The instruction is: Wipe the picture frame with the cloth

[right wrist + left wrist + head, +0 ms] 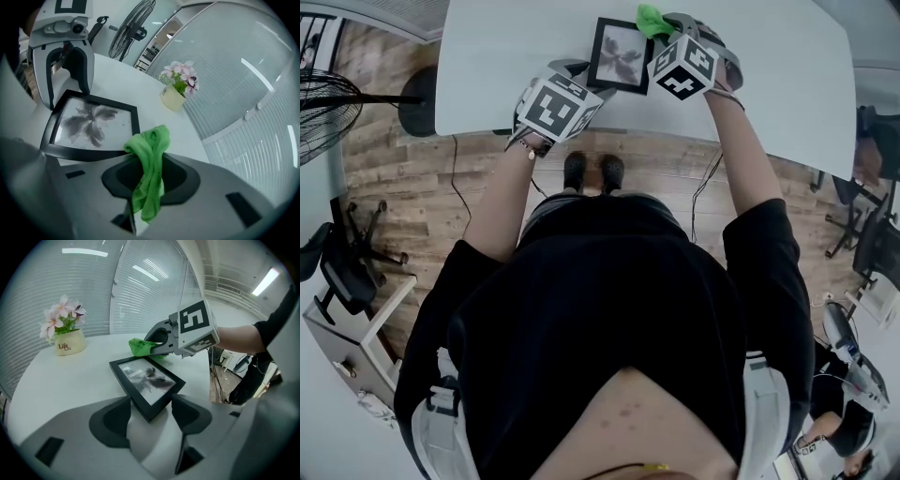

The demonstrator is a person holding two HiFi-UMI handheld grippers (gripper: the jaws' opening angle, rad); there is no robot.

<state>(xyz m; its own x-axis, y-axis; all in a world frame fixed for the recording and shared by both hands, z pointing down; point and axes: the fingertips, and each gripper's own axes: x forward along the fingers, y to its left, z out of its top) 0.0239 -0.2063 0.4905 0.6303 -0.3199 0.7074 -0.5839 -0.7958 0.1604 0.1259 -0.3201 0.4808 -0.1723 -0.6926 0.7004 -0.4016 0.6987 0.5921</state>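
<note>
Now the right gripper [150, 174] is clenched on a soft bright-green cloth [151, 140]. The cloth is bunched between the two jaws, and a folded end stands out beyond them. This end is just at the far right corner of the black rectangular picture frame with a grey flower print [622, 54]; I cannot tell if it touches it already. The frame lies on the white table [769, 84], close to its near edge. The left gripper [151, 405] has its jaws on both sides of the frame's near left corner and seems to press on it, so I judge that it holds the frame steady.

The frame is held only at one corner, so a strong stroke could turn it or push it toward the near edge. The cloth is pinched in a narrow bunch and could slip out when it drags on the glass; then the hard jaws would rub the frame.

Far to the left, well apart, a small cream pot [69, 341] holds pink and white flowers [62, 315].
</note>
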